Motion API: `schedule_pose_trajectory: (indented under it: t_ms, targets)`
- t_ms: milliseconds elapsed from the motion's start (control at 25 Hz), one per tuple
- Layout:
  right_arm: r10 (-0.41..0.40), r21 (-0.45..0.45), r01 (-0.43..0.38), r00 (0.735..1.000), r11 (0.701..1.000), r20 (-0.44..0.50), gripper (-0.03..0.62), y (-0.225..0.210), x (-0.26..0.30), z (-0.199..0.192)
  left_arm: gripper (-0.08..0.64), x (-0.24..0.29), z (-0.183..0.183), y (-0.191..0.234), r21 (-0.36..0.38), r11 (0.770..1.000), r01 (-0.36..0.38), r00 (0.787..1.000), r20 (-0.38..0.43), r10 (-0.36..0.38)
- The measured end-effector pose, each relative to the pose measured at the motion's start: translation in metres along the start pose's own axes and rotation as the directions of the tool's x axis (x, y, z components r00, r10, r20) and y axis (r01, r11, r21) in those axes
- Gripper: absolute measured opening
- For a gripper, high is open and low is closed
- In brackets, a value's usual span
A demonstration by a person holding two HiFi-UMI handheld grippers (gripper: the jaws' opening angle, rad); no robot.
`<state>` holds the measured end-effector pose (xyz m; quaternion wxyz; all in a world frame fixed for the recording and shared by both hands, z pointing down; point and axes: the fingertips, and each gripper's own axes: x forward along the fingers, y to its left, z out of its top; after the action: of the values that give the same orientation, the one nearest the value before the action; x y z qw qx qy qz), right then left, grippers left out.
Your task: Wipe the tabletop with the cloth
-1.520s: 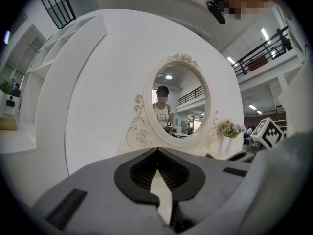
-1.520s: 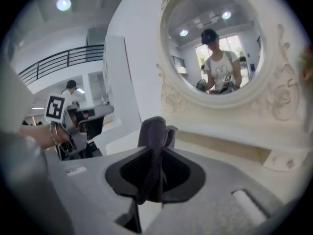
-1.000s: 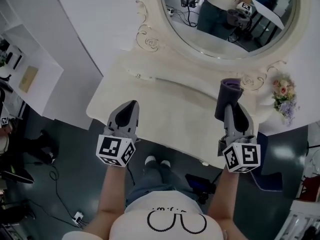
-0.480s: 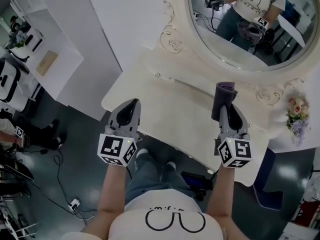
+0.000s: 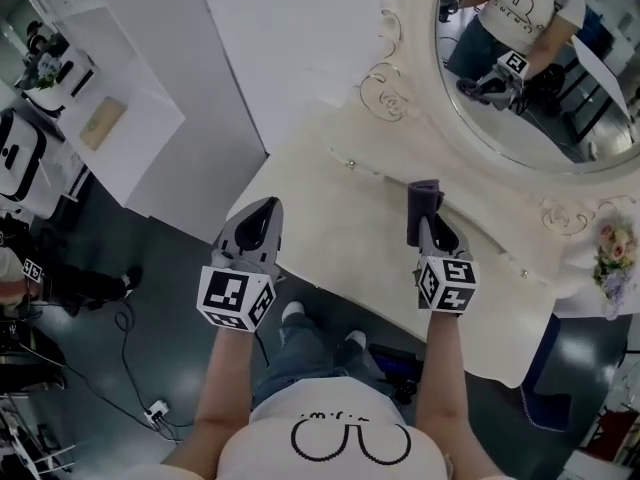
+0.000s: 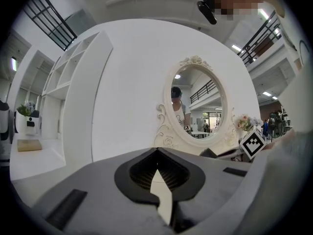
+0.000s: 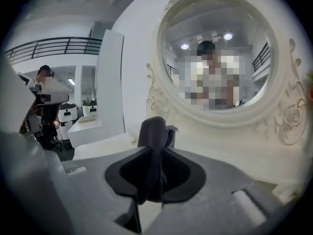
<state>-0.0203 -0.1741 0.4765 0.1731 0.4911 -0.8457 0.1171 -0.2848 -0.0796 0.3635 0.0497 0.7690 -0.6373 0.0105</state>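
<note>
1. The right hand-held gripper (image 5: 427, 226) is clamped on the dark cloth (image 5: 424, 198). Its own view shows the jaws pinching a folded edge, with the rest of the cloth (image 7: 152, 131) sticking out past the tips.
2. The cloth's long axis follows the line this hand-held gripper points along, toward the base of the mirror (image 5: 540, 68) straight ahead.
3. The worktop (image 5: 335, 223) lies below and ahead of this hand-held gripper, with bare surface on both sides of it. I cannot tell whether the cloth's free end touches the surface.
4. The left hand-held gripper (image 5: 264, 208) has its jaws together on nothing. It hovers at the worktop's near edge, well apart from the cloth.
5. Since the right hand carries the cloth, the coming move likely depends on pressing the free end down flat and then sweeping sideways across the bare surface.
</note>
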Motion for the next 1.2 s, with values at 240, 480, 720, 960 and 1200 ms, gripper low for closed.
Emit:
schedule_pose_trajectory:
  t_ms: [240, 480, 720, 960, 1200]
  targets:
    - [-0.042, -0.007, 0.041, 0.983, 0.999, -0.18, 0.07, 0.019, 0.057, -0.038, -0.002, 0.01, -0.012, 0.049, -0.01, 1.0, 0.018, 0.999, -0.034, -0.018]
    - [-0.108, -0.056, 0.095, 0.939, 0.994, -0.327, 0.071, 0.038, 0.105, -0.065, -0.002, 0.016, -0.022, 0.095, -0.02, 1.0, 0.017, 0.998, -0.056, -0.018]
    - [-0.111, 0.015, 0.128, 0.908, 0.992, -0.405, 0.071, 0.052, 0.136, -0.075, -0.002, 0.014, -0.034, 0.132, -0.023, 0.999, 0.024, 0.995, -0.091, -0.027]
    - [-0.086, 0.044, 0.115, 0.903, 0.992, -0.42, 0.071, 0.084, 0.145, -0.073, -0.003, 0.01, -0.045, 0.157, -0.028, 0.999, 0.047, 0.991, -0.125, -0.05]
    - [0.055, -0.002, -0.061, 0.902, 0.998, -0.429, 0.071, 0.168, 0.164, -0.07, -0.003, 0.012, -0.048, 0.168, -0.042, 0.998, 0.053, 0.991, -0.119, -0.058]
